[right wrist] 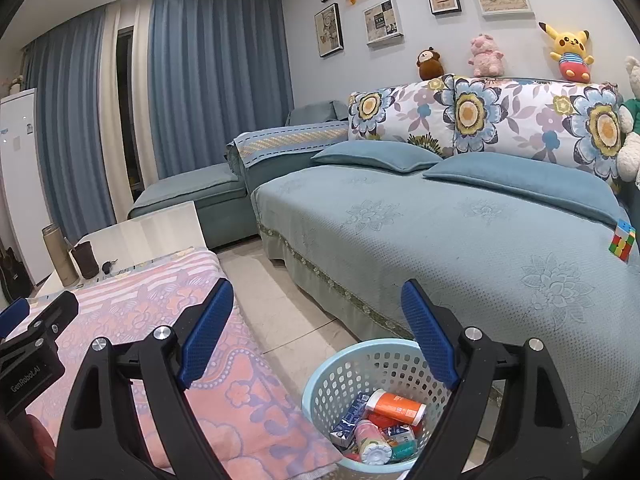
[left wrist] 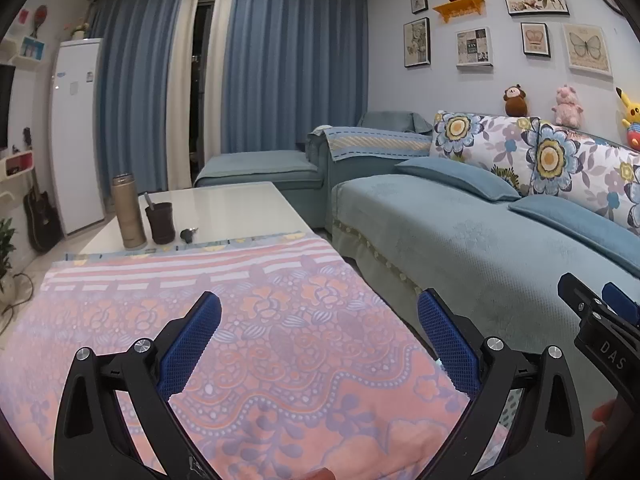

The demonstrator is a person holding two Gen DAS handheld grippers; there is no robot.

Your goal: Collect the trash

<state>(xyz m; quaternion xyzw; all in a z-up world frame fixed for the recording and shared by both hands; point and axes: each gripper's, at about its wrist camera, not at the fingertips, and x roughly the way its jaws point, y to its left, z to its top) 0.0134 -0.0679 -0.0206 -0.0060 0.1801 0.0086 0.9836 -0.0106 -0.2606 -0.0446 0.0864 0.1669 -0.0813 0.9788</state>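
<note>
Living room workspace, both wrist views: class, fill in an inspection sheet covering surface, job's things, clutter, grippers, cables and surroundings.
Surface: table half covered by a pink patterned cloth; no trash seen on it.
Job's things: light blue basket on the floor beside the table, holding cartons and containers.
Clutter: flask, dark cup, keys at the table's far end; puzzle cube on the sofa.
Grippers: left gripper and right gripper both open, empty.
Cables: one on the floor, far left.
Surroundings: blue curtains, wall pictures, plush toys.
</note>
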